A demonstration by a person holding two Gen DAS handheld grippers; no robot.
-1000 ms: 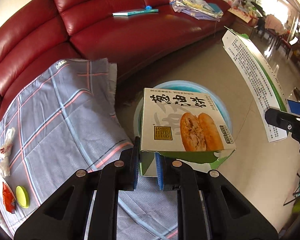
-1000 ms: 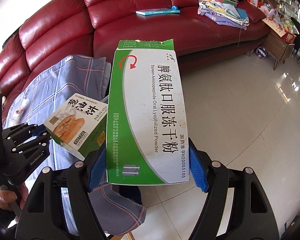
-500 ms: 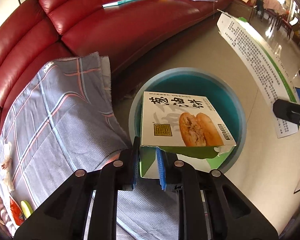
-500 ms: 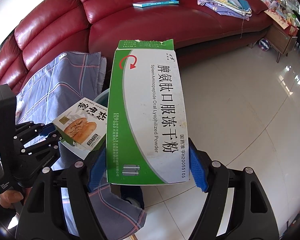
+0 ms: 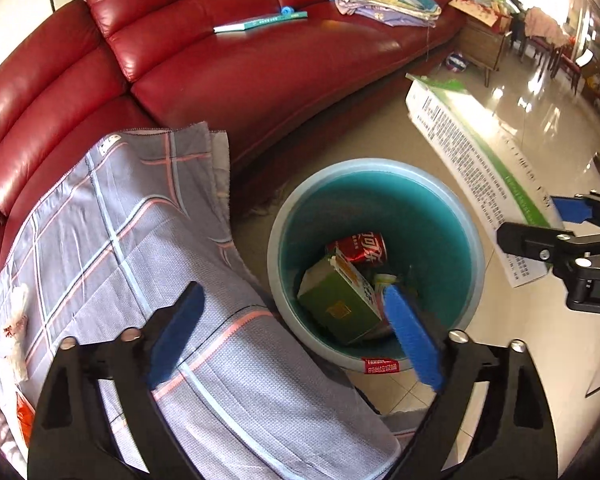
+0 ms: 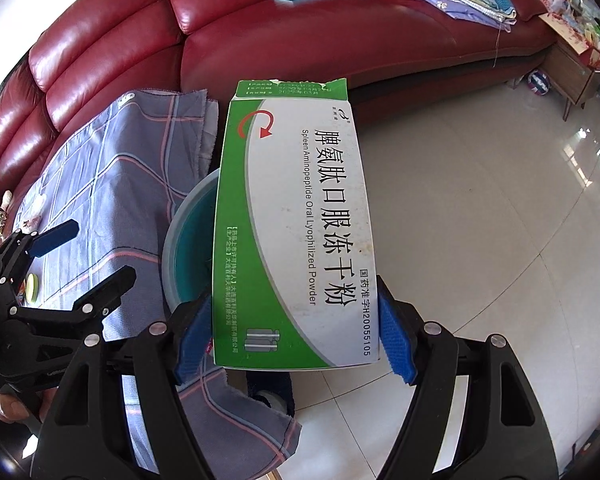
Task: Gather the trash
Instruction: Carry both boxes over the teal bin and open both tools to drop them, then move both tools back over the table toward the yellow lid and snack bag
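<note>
Cardboard, light but crushable, the medicine box [image 6: 296,232] sits clamped across its lower end by the right gripper [image 6: 296,336] above the bin's [image 5: 470,240] rim, best held by its side edges, while the left gripper [image 5: 296,332], just opened, hangs empty over the snack box [image 5: 340,304] inside.

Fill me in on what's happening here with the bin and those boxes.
A person is collecting trash with two handheld grippers. The left gripper has just opened above the teal bin and holds nothing; a green food box lies inside beside a red can. The right gripper grips a green-and-white medicine box close by the bin, not yet dropped.
</note>
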